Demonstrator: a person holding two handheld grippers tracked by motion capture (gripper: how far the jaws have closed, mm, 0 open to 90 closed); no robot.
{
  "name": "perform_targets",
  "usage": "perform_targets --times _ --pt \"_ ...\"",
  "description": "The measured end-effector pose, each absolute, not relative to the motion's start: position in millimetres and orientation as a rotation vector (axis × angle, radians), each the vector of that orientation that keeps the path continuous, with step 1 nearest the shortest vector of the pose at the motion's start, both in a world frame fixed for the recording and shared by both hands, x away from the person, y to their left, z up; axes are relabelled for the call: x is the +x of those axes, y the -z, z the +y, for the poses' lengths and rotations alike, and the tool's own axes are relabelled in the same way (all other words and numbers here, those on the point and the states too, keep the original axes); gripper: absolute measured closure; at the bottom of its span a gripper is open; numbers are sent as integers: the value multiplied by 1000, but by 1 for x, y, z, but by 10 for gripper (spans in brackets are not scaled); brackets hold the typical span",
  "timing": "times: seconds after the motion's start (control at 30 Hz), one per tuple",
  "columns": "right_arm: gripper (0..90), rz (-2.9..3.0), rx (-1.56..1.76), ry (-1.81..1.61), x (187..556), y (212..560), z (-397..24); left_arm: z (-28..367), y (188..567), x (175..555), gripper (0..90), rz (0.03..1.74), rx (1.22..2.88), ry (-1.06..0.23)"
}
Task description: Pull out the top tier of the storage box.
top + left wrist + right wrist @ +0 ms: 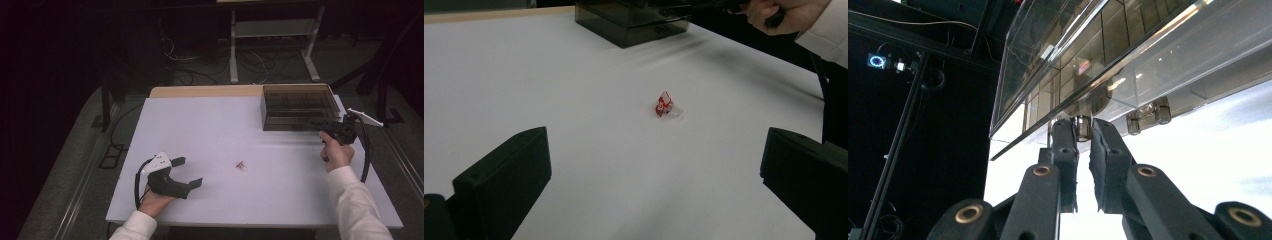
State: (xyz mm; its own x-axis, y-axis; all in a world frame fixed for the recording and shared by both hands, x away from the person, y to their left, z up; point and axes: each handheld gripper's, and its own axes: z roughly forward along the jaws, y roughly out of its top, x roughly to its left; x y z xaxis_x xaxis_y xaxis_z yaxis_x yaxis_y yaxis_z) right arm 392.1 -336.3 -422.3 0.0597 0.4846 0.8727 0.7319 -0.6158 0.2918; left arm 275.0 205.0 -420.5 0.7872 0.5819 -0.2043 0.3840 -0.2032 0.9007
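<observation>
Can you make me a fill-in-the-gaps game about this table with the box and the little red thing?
1. The small wrapper on the table is white and ____.
2. The left tool's jaws stand wide ____.
3. The right tool pinches a small knob on the smoky clear ____.
4. The wrapper lies ____ the two tools.

Missing words: red; open; box; between

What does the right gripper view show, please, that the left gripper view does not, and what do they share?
Right gripper view: the right gripper with its jaws pinching a small knob on the box front. Left gripper view: the left gripper open and aimed at a red wrapper, with the person's hand beyond. Shared: the smoky box and white table.
</observation>
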Motion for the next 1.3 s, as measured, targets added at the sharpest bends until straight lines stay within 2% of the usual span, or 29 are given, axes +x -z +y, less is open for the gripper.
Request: perform_targets --times 0.5,0.57,0.63,0.73,1.1,1.3 --pt "793 -1221 -2119 1579 390 422 -335 205 420 275 0 740 1826 -214" --pt "751 -1221 -2117 1577 390 422 -334 205 420 275 0 740 1826 -213" --pt "655 -1232 -2100 1591 390 422 -334 205 420 275 0 741 1826 -213" --pt "590 -1233 -2073 1624 388 422 -334 205 421 275 0 741 1826 -213" --pt "505 -1256 -2043 1637 385 418 -333 205 421 275 0 740 1828 -212" --pt "426 -1294 -2041 1610 382 415 -332 205 421 275 0 739 1828 -212"
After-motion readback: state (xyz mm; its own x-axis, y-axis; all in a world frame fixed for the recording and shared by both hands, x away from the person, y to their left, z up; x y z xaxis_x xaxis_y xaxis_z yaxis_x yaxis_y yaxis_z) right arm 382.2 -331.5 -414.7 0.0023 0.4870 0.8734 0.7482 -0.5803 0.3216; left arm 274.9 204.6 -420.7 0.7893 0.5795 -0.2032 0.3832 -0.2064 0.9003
